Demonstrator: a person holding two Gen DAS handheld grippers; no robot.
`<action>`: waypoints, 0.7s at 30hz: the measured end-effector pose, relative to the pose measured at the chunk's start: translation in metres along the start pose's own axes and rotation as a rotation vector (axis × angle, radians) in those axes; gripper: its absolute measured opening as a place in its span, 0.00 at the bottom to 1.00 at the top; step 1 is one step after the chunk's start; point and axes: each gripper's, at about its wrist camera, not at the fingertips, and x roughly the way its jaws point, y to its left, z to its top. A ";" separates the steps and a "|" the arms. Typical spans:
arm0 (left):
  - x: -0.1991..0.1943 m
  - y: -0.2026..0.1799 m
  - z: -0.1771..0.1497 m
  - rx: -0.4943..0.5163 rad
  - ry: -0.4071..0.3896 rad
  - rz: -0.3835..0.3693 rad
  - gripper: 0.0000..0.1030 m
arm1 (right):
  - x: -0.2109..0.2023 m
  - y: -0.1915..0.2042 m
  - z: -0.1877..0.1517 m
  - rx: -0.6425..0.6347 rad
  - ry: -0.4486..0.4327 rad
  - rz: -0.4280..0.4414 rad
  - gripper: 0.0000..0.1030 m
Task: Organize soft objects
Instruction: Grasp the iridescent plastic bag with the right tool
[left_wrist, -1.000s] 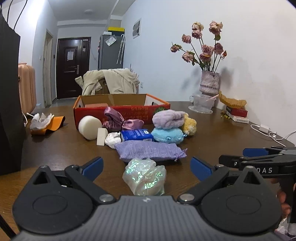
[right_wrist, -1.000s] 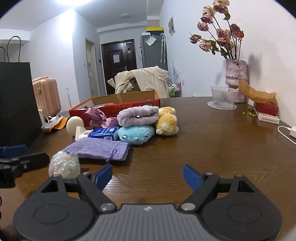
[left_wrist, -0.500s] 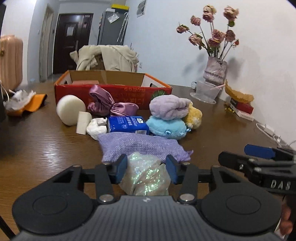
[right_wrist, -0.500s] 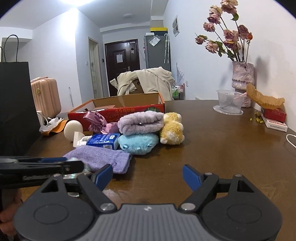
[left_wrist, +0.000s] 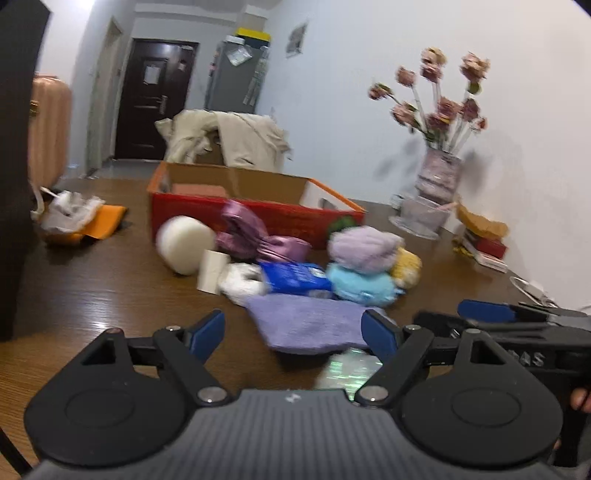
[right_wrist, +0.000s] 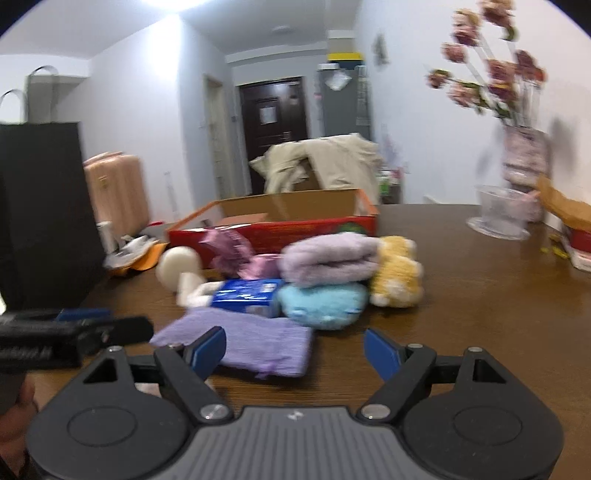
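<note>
My left gripper (left_wrist: 293, 330) is opening, its blue pads wide apart and pressing on nothing. An iridescent crinkly bag (left_wrist: 349, 371) lies low by its right finger. A lilac pouch (left_wrist: 310, 325) lies just ahead. Behind it sit a blue tissue pack (left_wrist: 295, 277), a light blue plush (left_wrist: 360, 284), a rolled lilac towel (left_wrist: 364, 245), a yellow plush (left_wrist: 406, 266), a white foam ball (left_wrist: 184, 247) and a satin purple bag (left_wrist: 251, 234). A red cardboard box (left_wrist: 258, 218) stands open at the back. My right gripper (right_wrist: 295, 350) is open over the lilac pouch (right_wrist: 258, 343).
A vase of dried flowers (left_wrist: 439, 177), a clear bowl (left_wrist: 421, 218), books (left_wrist: 487, 247) and a charger cable (left_wrist: 528, 286) line the right side. A black paper bag (right_wrist: 40, 206) stands at the left, next to orange and white wrappers (left_wrist: 81, 221). A coat-draped chair (left_wrist: 229, 140) is behind.
Half a second ago the left jaws had closed around the iridescent bag; now they stand wide and the bag lies low to the right. Both grippers have moved closer to the pile.
</note>
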 end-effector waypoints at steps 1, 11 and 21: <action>0.000 0.006 0.001 -0.001 0.001 0.026 0.80 | 0.002 0.004 0.000 -0.006 0.009 0.021 0.79; 0.011 0.040 0.000 -0.021 0.040 0.166 0.81 | 0.041 0.048 -0.009 -0.061 0.119 0.146 0.75; 0.031 0.041 0.001 -0.019 0.085 0.177 0.82 | 0.045 0.043 -0.007 -0.083 0.173 0.139 0.39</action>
